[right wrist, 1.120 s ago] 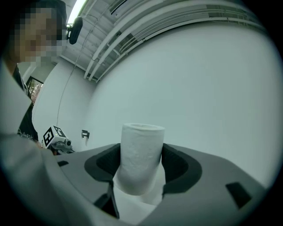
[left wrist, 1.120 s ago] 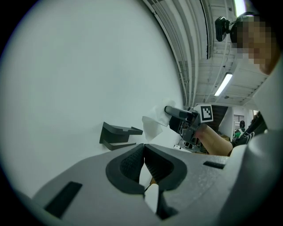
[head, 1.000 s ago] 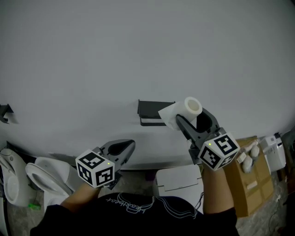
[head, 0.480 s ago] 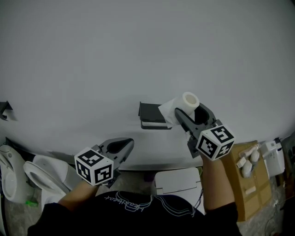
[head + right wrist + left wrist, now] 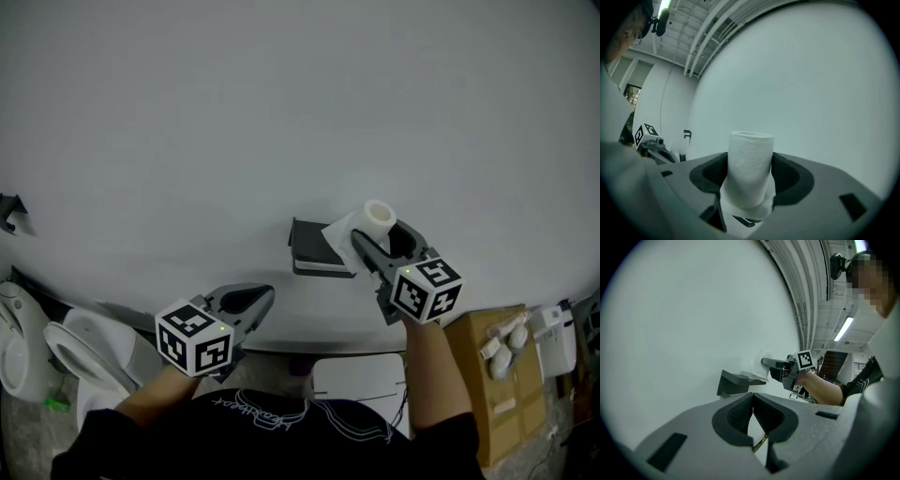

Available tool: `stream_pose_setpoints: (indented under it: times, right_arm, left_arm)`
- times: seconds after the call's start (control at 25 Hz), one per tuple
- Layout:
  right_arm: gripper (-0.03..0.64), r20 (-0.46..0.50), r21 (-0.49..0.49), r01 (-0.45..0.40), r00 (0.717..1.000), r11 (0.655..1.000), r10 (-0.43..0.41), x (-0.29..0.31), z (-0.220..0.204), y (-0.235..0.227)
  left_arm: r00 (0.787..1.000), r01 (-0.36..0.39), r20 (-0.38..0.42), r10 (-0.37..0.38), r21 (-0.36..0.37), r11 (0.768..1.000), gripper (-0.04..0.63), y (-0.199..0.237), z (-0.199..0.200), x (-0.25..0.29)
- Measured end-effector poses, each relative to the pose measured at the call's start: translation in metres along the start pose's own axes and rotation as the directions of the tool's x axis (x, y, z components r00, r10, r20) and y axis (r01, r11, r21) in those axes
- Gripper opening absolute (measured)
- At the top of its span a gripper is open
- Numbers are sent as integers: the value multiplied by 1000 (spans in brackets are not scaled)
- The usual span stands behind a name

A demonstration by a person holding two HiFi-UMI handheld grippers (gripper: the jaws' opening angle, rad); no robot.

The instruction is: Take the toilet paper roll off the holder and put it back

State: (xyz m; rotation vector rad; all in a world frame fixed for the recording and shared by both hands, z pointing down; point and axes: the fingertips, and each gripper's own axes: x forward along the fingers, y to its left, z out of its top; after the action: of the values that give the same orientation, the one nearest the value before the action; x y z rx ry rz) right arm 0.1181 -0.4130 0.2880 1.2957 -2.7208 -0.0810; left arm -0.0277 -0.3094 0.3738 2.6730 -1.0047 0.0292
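**Two tongs at the wall, one roll clamped beside the holder**

At the far left of the head view, a white toilet [image 5: 73,349] stands low against the pale wall [image 5: 281,112]. Next to it, the left tongs [image 5: 261,294] hang in front of the wall, apart from everything on it. Their marker cube [image 5: 194,337] faces the camera. In the left gripper view these tongs [image 5: 753,398] have their ribbed pads pressed tip to tip. Nothing is caught between them, and only a narrow slit shows lower down.

Further right, the dark toilet paper holder [image 5: 312,246] juts out from the wall as a flat bracket with a pale strip along its lower edge. The left gripper view shows the holder [image 5: 735,380] from the side, carrying no roll.

Just beside the holder's right end is the toilet paper roll [image 5: 378,216], held by the right tongs [image 5: 382,236]. A loose sheet [image 5: 339,234] trails from the roll across the holder's right edge, though whether it touches cannot be made out. In the right gripper view the roll [image 5: 750,154] stands upright with its hollow end up. The right tongs [image 5: 750,165] are spread wide around it, with both dark pads pressing its sides.

At the far right, a cardboard box [image 5: 492,375] sits on the floor.
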Motion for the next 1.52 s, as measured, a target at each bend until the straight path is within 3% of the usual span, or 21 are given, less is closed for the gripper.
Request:
stream_pose_setpoints:
  times: [0.92,1.28,1.4,1.52]
  right_arm:
    - [306,-57,-39,-5,998,999,3,25,-21,-3]
    - [356,-26,33,33,999,999,-32,-8,-18,-2]
    - [325,-1,67,52,999,996,-52,-29,-13,4]
    - [248,34,97,39,999,994,-43,-57,-11,24]
  left_arm:
    - [1000,-22,-4,22,-18,1000,6,19,-4,0]
    - [1000,2,7,-2,-2,1000,5,-3,-2,-13]
    - [1000,18,13,-18,14,1000,6,-15,3,-18]
    - [999,20,24,-20,18,1000,6,-24,6,-27]
